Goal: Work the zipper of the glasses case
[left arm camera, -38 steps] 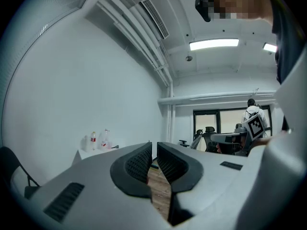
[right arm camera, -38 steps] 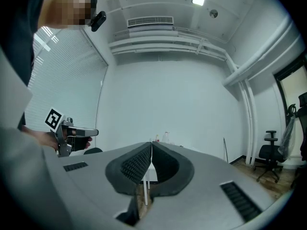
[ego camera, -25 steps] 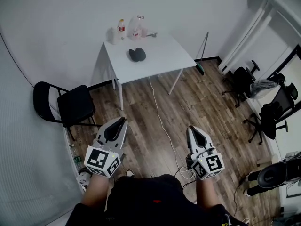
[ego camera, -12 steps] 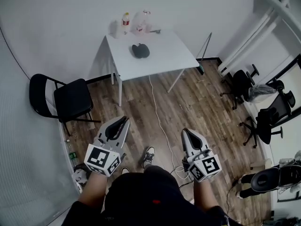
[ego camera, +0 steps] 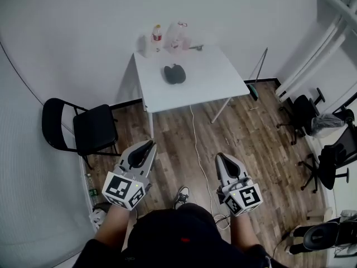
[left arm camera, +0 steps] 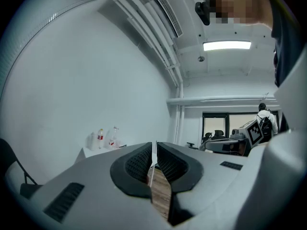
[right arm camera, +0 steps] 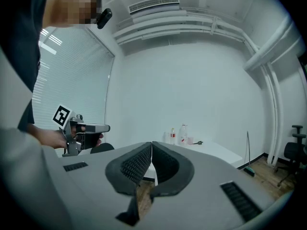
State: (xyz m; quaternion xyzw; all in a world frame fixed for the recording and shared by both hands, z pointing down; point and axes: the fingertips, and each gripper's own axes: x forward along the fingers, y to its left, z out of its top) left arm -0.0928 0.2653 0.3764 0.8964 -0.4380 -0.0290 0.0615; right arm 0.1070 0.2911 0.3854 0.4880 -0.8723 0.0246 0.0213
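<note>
Pre-reach step: I'm holding left tool [ego camera: 149, 144] and right tool [ego camera: 218, 157] jaws together, empty, well apart from the glasses case [ego camera: 174, 73] lying on the counter [ego camera: 207, 85]; next I'm needing to step in and open up

Matt glasses case [ego camera: 174, 73], smooth table [ego camera: 209, 80] (wood-plank floor [ego camera: 251, 144]).

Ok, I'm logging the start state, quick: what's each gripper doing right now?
Left gripper: closed, holding nothing.
Right gripper: closed, holding nothing.
</note>
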